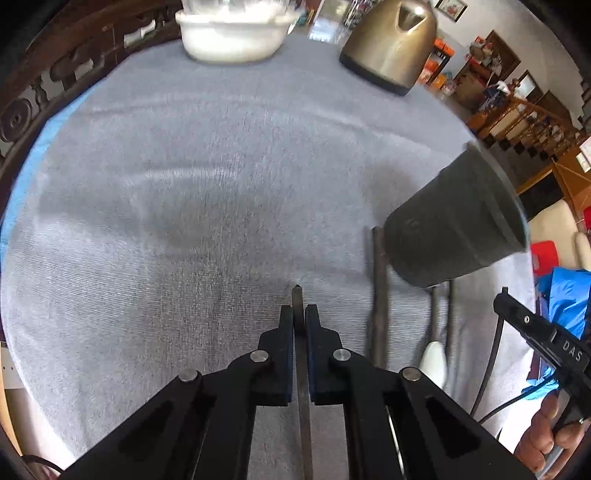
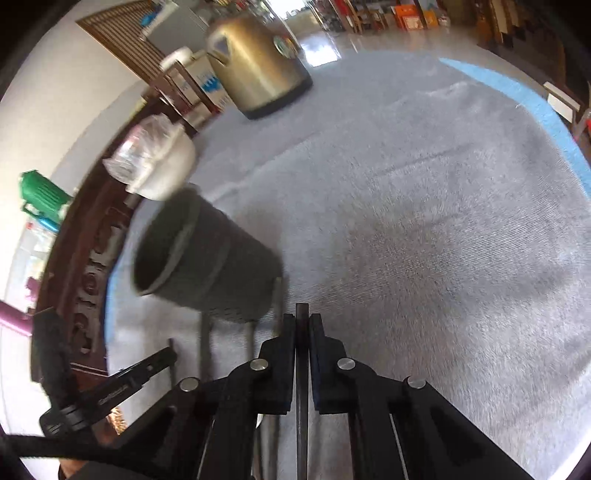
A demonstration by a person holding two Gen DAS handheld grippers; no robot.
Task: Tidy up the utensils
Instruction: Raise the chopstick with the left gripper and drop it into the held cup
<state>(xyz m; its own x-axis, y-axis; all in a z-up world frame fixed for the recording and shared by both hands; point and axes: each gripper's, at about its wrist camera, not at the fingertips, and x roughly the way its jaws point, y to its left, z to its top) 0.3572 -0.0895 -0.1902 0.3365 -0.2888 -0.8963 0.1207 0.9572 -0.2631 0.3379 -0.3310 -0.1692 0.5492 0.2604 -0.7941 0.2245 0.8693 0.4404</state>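
My left gripper (image 1: 299, 314) is shut on a thin dark utensil handle (image 1: 297, 295) that pokes out past the fingertips, above the grey cloth. My right gripper (image 2: 302, 321) is shut on a dark flat utensil handle (image 2: 301, 310) in the same way. A dark grey cup (image 1: 458, 221) stands on the cloth right of the left gripper; it also shows in the right wrist view (image 2: 207, 258), left of the right gripper. More dark utensils (image 1: 378, 288) and a white-handled one (image 1: 434, 356) lie by the cup's base.
A gold kettle (image 1: 391, 40) and a white bowl (image 1: 232, 33) with clear wrap stand at the far side of the grey cloth (image 1: 203, 184). A carved dark wood table rim (image 1: 40, 85) runs along the left. The kettle (image 2: 255, 62) and bowl (image 2: 162, 166) also show in the right wrist view.
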